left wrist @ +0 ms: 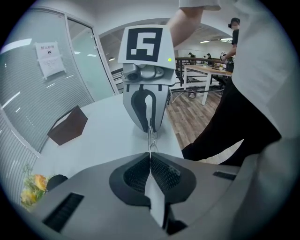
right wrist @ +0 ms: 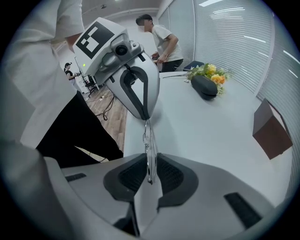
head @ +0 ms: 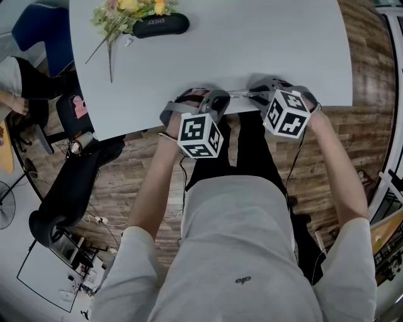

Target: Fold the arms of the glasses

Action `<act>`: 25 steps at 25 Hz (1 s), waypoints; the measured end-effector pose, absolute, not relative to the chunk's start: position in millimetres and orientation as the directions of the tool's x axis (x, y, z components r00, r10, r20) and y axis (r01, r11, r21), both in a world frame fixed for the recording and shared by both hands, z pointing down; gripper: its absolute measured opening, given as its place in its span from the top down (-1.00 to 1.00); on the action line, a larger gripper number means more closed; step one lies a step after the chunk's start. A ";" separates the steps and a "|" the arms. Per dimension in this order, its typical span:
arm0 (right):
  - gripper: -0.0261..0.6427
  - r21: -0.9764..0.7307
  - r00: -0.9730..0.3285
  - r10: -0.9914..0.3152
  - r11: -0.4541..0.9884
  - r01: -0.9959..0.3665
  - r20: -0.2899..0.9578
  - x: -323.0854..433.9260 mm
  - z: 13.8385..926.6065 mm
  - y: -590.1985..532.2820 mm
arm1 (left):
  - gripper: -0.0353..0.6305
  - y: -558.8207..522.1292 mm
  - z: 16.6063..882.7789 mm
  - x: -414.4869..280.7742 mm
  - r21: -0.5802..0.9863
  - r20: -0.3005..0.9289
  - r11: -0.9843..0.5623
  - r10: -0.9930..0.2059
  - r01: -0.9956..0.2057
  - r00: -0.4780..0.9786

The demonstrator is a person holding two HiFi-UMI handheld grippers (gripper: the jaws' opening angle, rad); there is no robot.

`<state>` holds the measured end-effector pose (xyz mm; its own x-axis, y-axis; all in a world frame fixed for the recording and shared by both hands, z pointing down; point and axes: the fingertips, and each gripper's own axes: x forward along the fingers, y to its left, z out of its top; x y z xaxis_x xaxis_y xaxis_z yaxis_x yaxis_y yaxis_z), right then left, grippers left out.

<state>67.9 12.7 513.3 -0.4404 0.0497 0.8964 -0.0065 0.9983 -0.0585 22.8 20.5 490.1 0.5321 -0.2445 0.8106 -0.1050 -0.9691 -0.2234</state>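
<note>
**A:** Where are the glasses?
**B:** The glasses (head: 240, 94) are at the near edge of the bench (head: 264, 44), strung between the two tools. They show edge-on, as thin wire.
**A:** And the left tool?
**B:** The left tool (left wrist: 150, 161) has its jaws pinched together on one end of the frame, with the pads meeting around the metal.
**A:** The right one?
**B:** The right tool (right wrist: 150, 171) stands narrow, its pads against the other end and the rim running down between them. The two tools face each other, close together.
**A:** Are the arms folded?
**B:** Hard to say, since the frame is too thin and too edge-on in every view.
**A:** What about the case?
**B:** The black case (head: 160, 25) lies at the far side of the bench, shut, so its inside does not show. It is well apart from the glasses, with flowers (head: 129, 12) just beside its left end.
**A:** Any other container?
**B:** A brown box (left wrist: 68, 125) sits on the bench off to the side, and I cannot tell what it holds
</note>
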 end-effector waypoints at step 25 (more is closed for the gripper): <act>0.43 -0.043 -0.568 -0.111 0.967 -0.252 0.816 42.2 497.6 -15.8 | 0.82 0.5 523.6 7.1 -0.187 0.850 -0.960 -0.264 -0.208 0.457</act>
